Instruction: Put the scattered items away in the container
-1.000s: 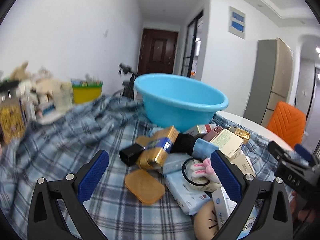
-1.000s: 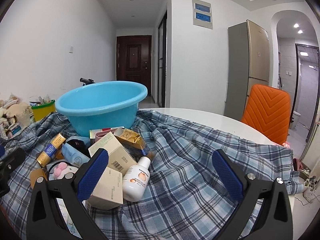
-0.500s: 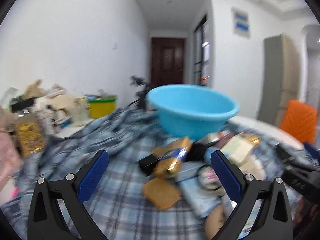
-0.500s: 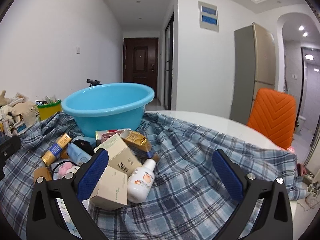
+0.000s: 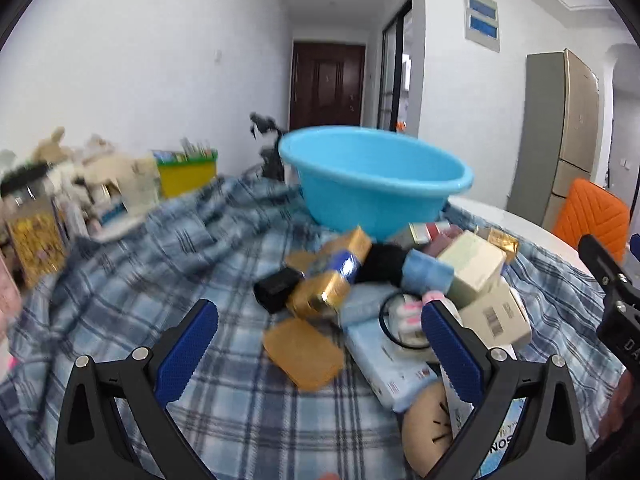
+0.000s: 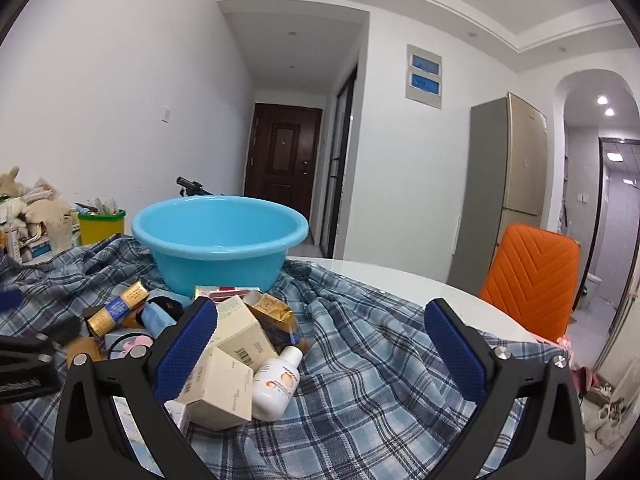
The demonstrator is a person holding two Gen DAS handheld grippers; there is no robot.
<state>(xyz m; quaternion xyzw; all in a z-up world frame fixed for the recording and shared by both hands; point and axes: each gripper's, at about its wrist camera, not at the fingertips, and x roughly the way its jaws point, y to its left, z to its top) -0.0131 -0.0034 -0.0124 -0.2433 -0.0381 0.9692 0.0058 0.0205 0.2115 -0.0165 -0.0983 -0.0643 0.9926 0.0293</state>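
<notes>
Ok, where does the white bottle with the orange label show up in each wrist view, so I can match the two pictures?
Left wrist view: the white bottle is not in it; the boxes on the right of the pile cover that side.
Right wrist view: the white bottle lies tilted at lower centre, against the cream boxes, on the plaid cloth.
Shared landmark: the blue basin stands behind the pile in both.

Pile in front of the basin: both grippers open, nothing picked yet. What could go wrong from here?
1. The boxes lean on each other; pulling one may topple the white bottle.
2. The cloth is rumpled, so a low finger could snag it and drag the basin.
3. The left gripper and right gripper work the same pile and might collide.
</notes>
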